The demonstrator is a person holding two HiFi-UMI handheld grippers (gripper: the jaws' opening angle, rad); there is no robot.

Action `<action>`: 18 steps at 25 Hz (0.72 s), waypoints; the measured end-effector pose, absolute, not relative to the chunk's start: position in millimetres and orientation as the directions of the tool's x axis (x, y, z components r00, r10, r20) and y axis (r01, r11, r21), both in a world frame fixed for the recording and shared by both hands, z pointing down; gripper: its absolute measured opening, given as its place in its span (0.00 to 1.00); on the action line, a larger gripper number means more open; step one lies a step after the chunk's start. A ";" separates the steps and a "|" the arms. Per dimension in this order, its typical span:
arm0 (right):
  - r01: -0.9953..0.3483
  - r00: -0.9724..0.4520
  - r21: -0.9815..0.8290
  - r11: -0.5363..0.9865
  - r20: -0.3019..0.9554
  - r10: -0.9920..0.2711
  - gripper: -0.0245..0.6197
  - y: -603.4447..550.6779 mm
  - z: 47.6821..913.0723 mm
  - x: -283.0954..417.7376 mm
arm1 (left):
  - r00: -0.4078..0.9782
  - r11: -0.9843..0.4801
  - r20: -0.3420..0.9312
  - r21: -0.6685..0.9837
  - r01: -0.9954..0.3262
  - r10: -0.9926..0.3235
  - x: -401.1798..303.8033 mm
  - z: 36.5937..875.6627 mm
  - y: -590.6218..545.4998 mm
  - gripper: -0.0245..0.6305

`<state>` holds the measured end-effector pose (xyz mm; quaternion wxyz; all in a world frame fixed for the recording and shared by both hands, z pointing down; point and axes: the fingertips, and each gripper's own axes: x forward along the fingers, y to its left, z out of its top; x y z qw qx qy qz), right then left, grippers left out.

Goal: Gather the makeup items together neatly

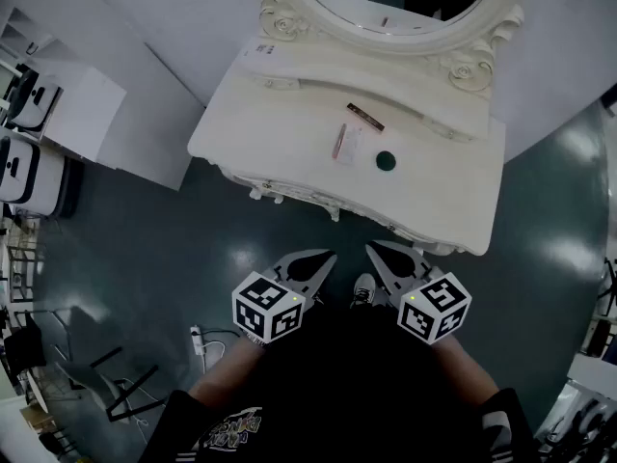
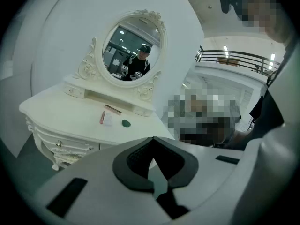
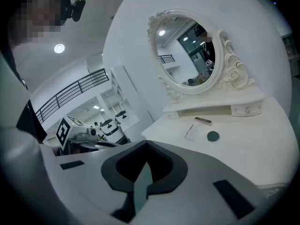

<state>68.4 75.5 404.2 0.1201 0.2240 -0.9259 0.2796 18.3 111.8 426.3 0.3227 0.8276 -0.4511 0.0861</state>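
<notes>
Three makeup items lie on the white vanity table (image 1: 280, 152) in front of its oval mirror (image 1: 386, 8). They are a slim brown stick (image 1: 365, 117), a white packet with a pink edge (image 1: 345, 144) and a round dark green puff (image 1: 386, 160). The same stick (image 2: 112, 109), packet (image 2: 107, 118) and puff (image 2: 125, 123) show in the left gripper view. The right gripper view has the stick (image 3: 203, 120), packet (image 3: 192, 131) and puff (image 3: 213, 136). My left gripper (image 1: 323, 258) and right gripper (image 1: 378, 253) hang shut and empty over the floor, short of the table's front edge.
A white cabinet (image 1: 72, 104) stands left of the vanity, with white machines (image 1: 24, 162) beyond it. A power strip with a cable (image 1: 199, 340) and a black stand (image 1: 116, 394) lie on the dark floor at lower left. The person's shoe (image 1: 363, 289) shows between the grippers.
</notes>
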 end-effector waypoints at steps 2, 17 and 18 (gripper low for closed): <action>-0.481 -0.871 -0.463 0.744 0.347 -0.347 0.08 76.6 402.8 67.7 | 0.577 -0.385 0.433 0.456 -0.803 -0.692 17.5 424.5 113.2 0.05; -0.470 -0.876 -0.436 0.767 0.337 -0.345 0.08 73.2 399.0 71.1 | 0.557 -0.373 0.432 0.441 -0.816 -0.709 19.4 424.5 115.1 0.05; -0.472 -0.875 -0.433 0.768 0.337 -0.348 0.08 70.8 399.0 72.2 | 0.552 -0.369 0.433 0.437 -0.820 -0.712 18.7 425.0 114.2 0.05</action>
